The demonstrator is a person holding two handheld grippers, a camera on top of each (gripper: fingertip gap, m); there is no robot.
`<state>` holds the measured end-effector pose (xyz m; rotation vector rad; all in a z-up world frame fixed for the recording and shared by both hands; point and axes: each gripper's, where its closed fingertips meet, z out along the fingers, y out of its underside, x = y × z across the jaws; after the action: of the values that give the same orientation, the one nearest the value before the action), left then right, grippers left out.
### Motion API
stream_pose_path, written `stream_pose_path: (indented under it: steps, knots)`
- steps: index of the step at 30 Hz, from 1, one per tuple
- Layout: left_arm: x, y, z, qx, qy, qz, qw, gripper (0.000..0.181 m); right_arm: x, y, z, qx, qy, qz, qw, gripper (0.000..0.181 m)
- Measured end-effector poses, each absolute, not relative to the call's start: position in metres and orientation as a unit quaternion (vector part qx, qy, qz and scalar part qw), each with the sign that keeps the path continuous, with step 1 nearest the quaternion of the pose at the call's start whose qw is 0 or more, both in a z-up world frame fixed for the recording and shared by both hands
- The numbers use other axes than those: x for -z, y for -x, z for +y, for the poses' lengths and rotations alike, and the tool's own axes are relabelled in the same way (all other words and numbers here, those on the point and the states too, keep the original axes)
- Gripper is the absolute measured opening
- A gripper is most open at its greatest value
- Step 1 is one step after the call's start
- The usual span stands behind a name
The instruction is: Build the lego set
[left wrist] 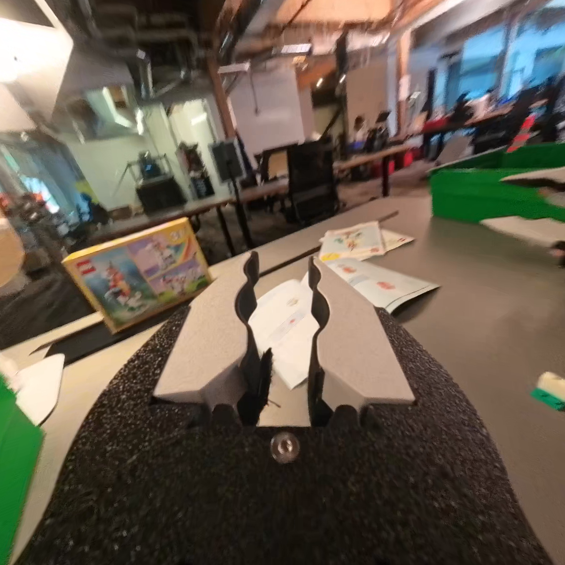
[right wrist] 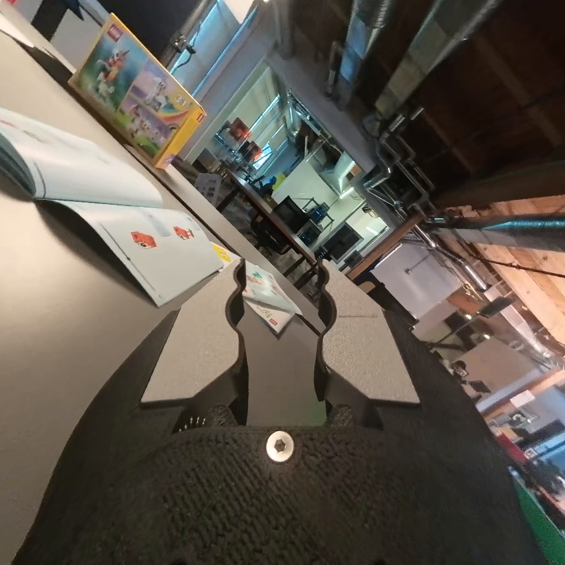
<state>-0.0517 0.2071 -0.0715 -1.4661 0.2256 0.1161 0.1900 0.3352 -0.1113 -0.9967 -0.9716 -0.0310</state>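
Both tongs are apart and hold nothing. The left gripper (left wrist: pixel 282 263) hangs low over the grey table (left wrist: pixel 458 321), and the right gripper (right wrist: pixel 281 269) is tipped on its side over the same table. The yellow lego box (left wrist: pixel 137 275) stands at the far edge. An open instruction booklet (left wrist: pixel 379 284) lies past the left gripper, with more booklets (left wrist: pixel 354 241) behind it. A small white and green lego piece (left wrist: pixel 550 394) sits near the right edge, and green trays (left wrist: pixel 477 195) sit farther back. I think the build has hardly begun, and nearly all of it is left.
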Motion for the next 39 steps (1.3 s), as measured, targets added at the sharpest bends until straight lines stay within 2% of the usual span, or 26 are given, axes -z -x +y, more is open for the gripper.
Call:
stream_pose_path:
  steps: [7, 17, 19, 21, 30, 39]
  knots:
    - [0.071, -0.053, 0.21, -0.015, 0.582, 0.238, 0.778, 0.025, 0.099, -0.19, 0.345, -0.006, 0.475, -0.396, 0.786, 0.045]
    - [0.089, -0.098, 0.219, 0.048, 0.545, 0.29, 0.785, 0.015, 0.07, -0.192, 0.375, -0.162, 0.486, -0.257, 0.82, 0.043]
    - [0.102, -0.096, 0.213, 0.037, 0.553, 0.316, 0.77, 0.013, 0.074, -0.183, 0.378, -0.168, 0.49, -0.272, 0.811, 0.044]
    - [0.102, -0.083, 0.204, 0.009, 0.543, 0.312, 0.78, 0.003, 0.071, -0.189, 0.363, -0.155, 0.476, -0.276, 0.82, 0.044]
    - [0.103, -0.073, 0.199, 0.008, 0.552, 0.299, 0.778, 0.002, 0.076, -0.19, 0.328, -0.136, 0.461, -0.317, 0.817, 0.04]
    - [0.099, -0.072, 0.202, 0.064, 0.557, 0.283, 0.779, 0.003, 0.073, -0.213, 0.342, -0.134, 0.493, -0.257, 0.821, 0.038]
